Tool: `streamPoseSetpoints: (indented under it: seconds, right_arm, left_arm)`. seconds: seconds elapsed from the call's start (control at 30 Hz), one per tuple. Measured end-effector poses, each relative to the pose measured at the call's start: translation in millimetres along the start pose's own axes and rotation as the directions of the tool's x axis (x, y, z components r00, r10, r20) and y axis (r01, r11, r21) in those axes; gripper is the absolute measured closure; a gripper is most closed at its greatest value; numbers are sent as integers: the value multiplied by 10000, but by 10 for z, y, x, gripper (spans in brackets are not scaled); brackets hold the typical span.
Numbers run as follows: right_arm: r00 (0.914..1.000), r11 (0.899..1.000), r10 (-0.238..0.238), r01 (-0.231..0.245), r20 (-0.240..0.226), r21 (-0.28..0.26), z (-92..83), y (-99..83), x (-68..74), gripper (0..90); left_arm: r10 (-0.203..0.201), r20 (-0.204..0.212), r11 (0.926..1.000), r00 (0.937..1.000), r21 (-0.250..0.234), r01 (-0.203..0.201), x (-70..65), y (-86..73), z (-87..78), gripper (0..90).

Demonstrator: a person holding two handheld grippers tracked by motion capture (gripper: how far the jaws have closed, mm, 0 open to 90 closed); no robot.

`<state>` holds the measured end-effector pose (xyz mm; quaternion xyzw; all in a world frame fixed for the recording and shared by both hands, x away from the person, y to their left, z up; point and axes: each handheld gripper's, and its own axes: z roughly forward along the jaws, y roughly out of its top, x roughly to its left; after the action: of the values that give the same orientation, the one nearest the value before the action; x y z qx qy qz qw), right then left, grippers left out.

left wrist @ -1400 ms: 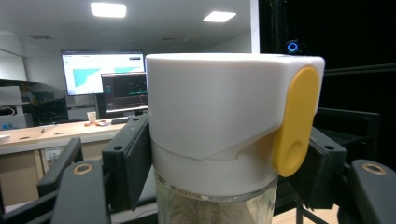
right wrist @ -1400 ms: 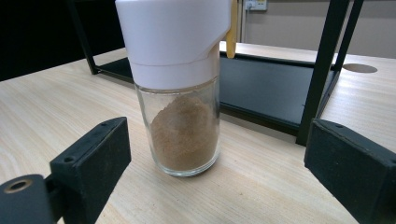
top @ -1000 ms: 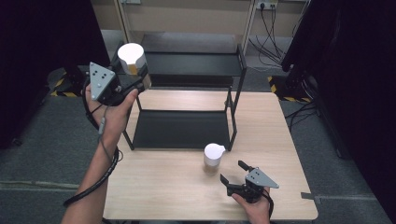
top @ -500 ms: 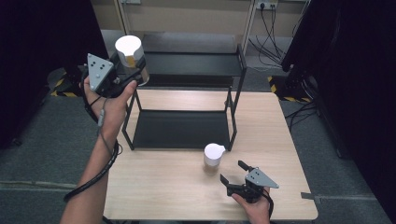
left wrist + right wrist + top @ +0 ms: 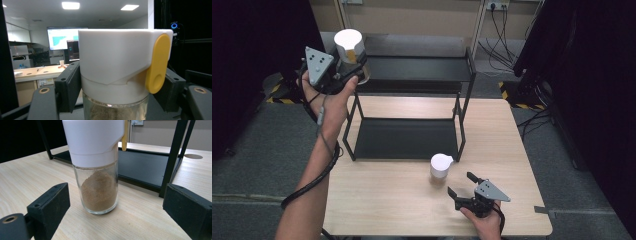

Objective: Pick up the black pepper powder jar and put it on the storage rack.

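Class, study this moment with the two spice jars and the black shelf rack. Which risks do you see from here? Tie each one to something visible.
1. The left gripper holds its spice jar in the air beside the top shelf, clamped at the cap's lower edge; a slip would likely drop the glass.
2. Setting it down, the jar might clip the shelf's edge.
3. The right gripper stands open around the second jar; closing off-centre may tip it.

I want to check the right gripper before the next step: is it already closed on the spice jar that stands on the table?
No, in the right gripper view the right gripper has its jaws wide apart, and the spice jar stands free on the table beyond them.
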<state>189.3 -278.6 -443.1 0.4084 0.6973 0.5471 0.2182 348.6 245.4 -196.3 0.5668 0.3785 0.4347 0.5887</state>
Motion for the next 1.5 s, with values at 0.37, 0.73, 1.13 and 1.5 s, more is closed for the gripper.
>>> streamPoseSetpoints:
  seconds: [0.37,0.73,1.13,1.5]
  right_arm:
    - [10000,10000,19,-19,-9,37,3,6,-5,75]
    - [10000,10000,-45,45,-29,31,5,6,-5,75]
    - [10000,10000,-59,59,-47,64,8,12,-4,76]
    - [10000,10000,-68,68,-63,62,7,11,-6,76]
  left_arm:
    - [-187,-360,9993,9992,319,198,124,18,188,304]
    - [-272,-505,9980,9984,557,300,173,7,343,304]
    - [-212,-569,9951,9982,953,265,196,-12,511,304]
    - [-321,-538,9933,9980,1096,379,180,-44,590,303]
